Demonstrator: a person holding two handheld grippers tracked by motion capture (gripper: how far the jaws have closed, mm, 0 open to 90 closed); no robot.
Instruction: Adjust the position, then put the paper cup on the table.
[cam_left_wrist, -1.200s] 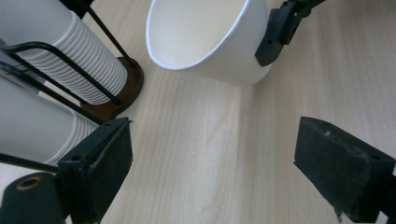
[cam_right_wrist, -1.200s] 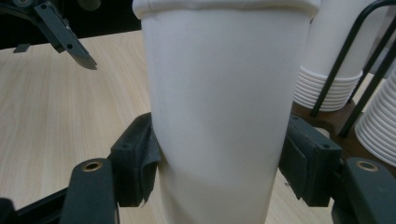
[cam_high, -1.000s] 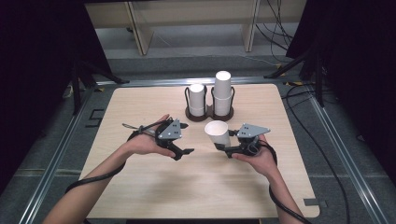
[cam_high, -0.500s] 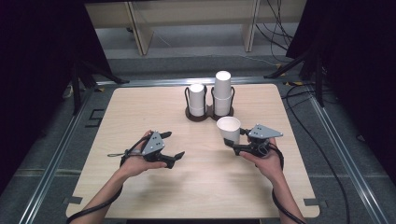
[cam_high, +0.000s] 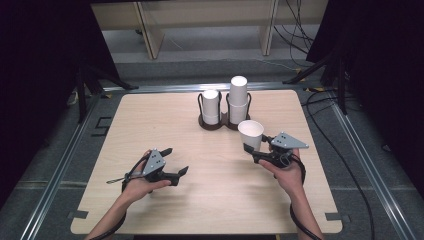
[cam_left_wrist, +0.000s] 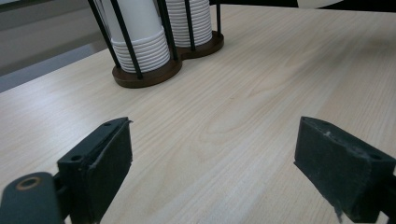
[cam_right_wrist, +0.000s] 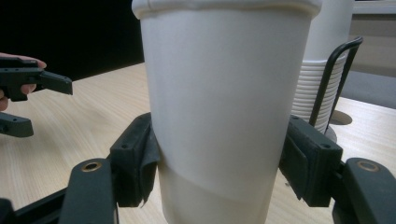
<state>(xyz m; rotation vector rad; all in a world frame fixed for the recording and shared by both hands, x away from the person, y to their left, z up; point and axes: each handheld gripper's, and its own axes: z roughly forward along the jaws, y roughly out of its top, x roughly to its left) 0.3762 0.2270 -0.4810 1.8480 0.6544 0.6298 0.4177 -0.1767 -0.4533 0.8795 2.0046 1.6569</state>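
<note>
White paper, that is the cup (cam_high: 251, 134) clamped upright between the jaws of the right gripper (cam_high: 256, 152), its mouth open to the ceiling, just in front and to the right of the dark cup rack (cam_high: 218, 121). In the right gripper view the 2 black pads press the cup's (cam_right_wrist: 224, 102) sides low on its body. The rack stands at the far middle of the light wooden table (cam_high: 210, 200) and carries 2 stacks of cups (cam_high: 238, 99), the right stack taller. The left gripper (cam_high: 176, 161) sits well to the near left of the rack, held low over the table, jaws spread wide apart with nothing between them; its own view shows bare wood between the pads and the rack (cam_left_wrist: 154, 74) beyond.
</note>
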